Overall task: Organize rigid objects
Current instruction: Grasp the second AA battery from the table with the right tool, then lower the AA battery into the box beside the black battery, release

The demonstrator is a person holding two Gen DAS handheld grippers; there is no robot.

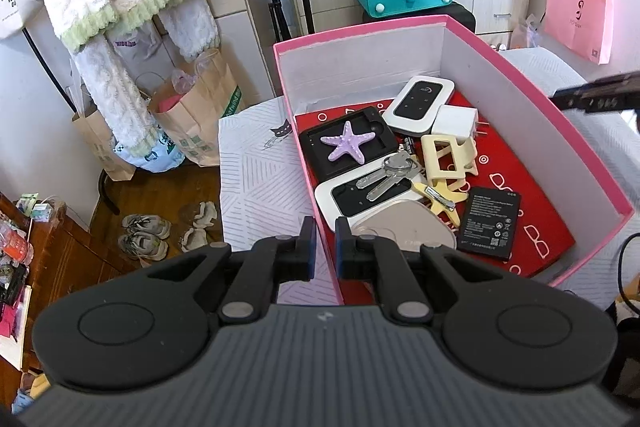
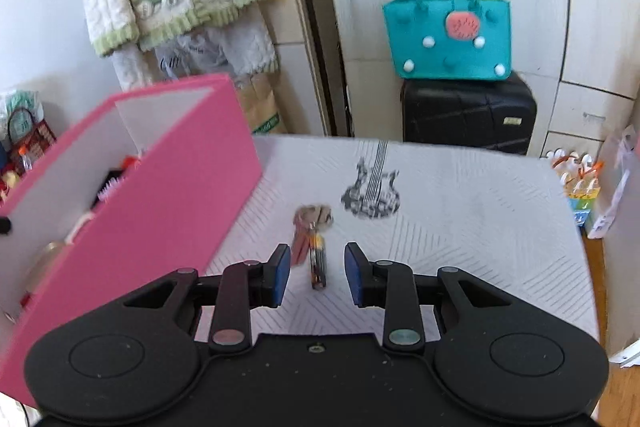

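Left wrist view, left to right: the left gripper is sitting with its jaws drawn together, straddling the near left wall of the pink box; whether the pads are pinching that wall cannot be told. Inside the box, a purple starfish is lying on a black tray; a set of silver keys is resting across a white device; behind them a second white device and a white charger are lying side by side; a cream hair claw and a black battery are occupying the right part. A dark tip of the right gripper is showing at the right edge, above the box rim.

Right wrist view, left to right: the pink box is standing at the left on the white patterned cloth. The right gripper is hovering with its jaws apart, nothing between the pads. A bunch of keys with a small dark cylindrical item is lying on the cloth, just ahead of and between the fingertips, nearer the left finger, blurred.
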